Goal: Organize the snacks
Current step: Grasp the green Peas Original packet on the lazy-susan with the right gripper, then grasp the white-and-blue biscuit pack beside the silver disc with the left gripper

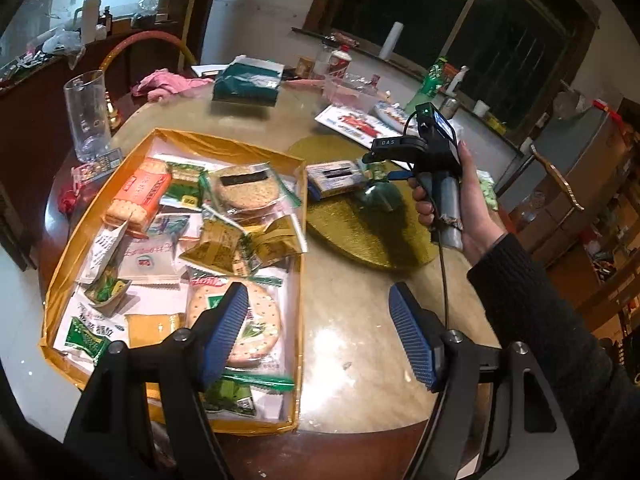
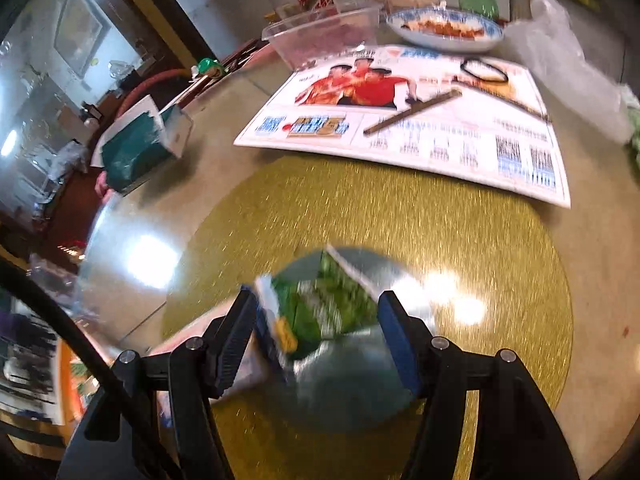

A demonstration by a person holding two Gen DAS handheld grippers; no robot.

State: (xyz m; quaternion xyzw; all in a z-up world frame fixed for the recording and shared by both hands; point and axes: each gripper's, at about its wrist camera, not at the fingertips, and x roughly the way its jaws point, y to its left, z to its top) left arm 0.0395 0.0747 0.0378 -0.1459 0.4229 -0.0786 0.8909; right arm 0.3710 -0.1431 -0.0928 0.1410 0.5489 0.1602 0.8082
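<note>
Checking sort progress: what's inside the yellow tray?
The yellow tray holds a loose pile of wrapped snacks: an orange cracker pack, round crackers in clear wrap, gold packets and green-and-white sachets. Overlapping packs and the left gripper hide lower layers.

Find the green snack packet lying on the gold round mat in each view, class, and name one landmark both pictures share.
Left wrist view: green snack packet sits right of centre, beyond the orange tray, beside the right gripper.
Right wrist view: bottom centre, blurred, between the open fingers of that gripper.
Shared landmark: the gold round mat.
</note>
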